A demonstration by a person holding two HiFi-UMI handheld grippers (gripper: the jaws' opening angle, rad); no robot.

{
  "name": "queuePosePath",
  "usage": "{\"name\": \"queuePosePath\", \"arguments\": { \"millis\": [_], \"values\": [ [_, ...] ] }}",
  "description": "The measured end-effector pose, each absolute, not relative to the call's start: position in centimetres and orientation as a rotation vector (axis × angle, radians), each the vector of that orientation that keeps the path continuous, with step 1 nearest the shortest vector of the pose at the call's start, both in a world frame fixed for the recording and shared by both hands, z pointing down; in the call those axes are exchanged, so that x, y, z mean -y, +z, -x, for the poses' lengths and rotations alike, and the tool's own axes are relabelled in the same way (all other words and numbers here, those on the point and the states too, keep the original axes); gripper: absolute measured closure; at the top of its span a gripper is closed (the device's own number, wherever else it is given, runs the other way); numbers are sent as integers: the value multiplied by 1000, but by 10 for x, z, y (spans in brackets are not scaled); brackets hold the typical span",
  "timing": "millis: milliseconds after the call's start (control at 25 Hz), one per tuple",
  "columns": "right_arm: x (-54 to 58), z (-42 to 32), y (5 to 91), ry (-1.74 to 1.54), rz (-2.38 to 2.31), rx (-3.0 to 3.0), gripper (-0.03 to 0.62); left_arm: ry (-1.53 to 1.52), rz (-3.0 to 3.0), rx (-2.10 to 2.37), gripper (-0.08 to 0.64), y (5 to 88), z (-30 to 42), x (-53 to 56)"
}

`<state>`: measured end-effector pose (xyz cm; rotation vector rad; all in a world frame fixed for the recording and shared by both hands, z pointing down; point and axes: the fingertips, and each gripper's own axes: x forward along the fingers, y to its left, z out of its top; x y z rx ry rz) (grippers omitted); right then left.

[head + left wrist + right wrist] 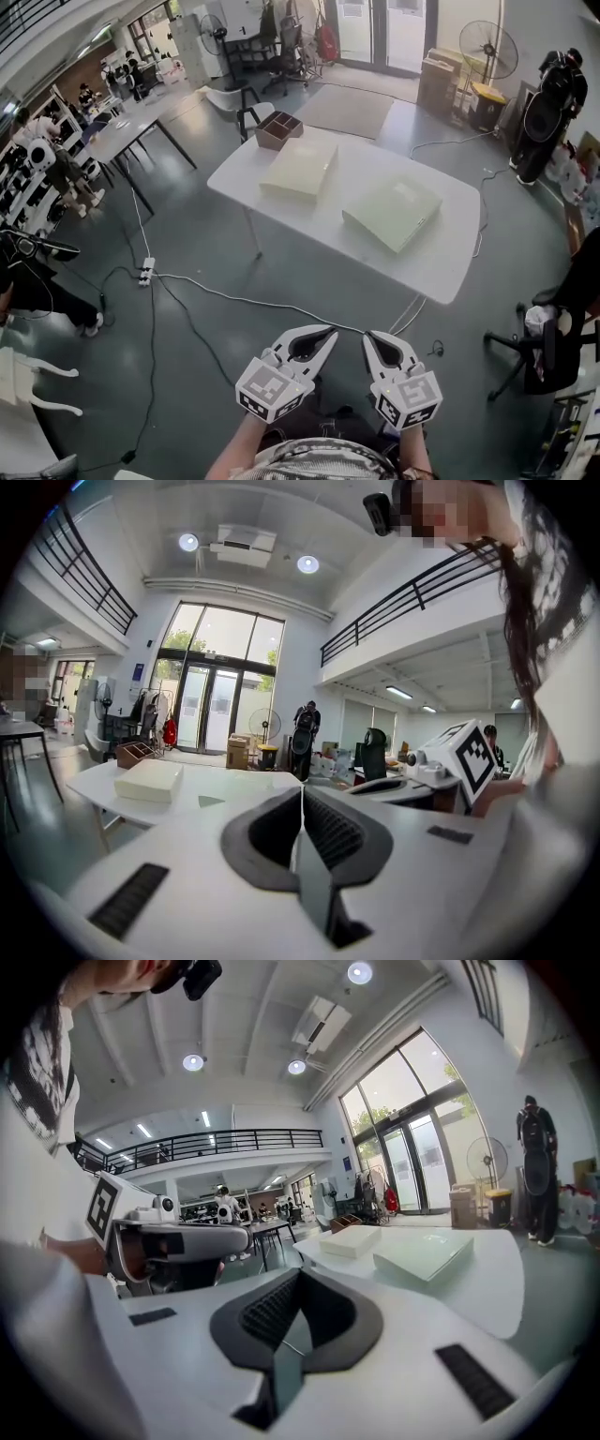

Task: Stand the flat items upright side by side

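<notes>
**A:** How are the tongs?

**B:** The left gripper (329, 331) and right gripper (367, 337) are both clenched on nothing. They sit side by side, well short of the white table (448, 274).

**A:** And the flat items?

**B:** Both lie flat on that table, ahead of the tongs. The cream box (300, 167) is toward its far left. The pale green box (394, 214) is at its middle, skewed, and nearer the right gripper. Both are plain slabs.
</notes>
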<state>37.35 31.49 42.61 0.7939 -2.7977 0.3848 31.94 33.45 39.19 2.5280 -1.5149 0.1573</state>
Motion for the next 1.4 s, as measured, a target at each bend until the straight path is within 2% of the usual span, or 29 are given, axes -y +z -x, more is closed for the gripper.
{"name": "queuePosePath", "arguments": {
  "millis": [680, 1400],
  "values": [
    [-150, -222, 442, 453, -980, 2691, 594, 175, -2657, 1284, 546, 400, -173, -162],
    [-74, -157, 458, 460, -978, 2649, 594, 174, -2569, 1344, 546, 426, -86, -102]
  ]
}}
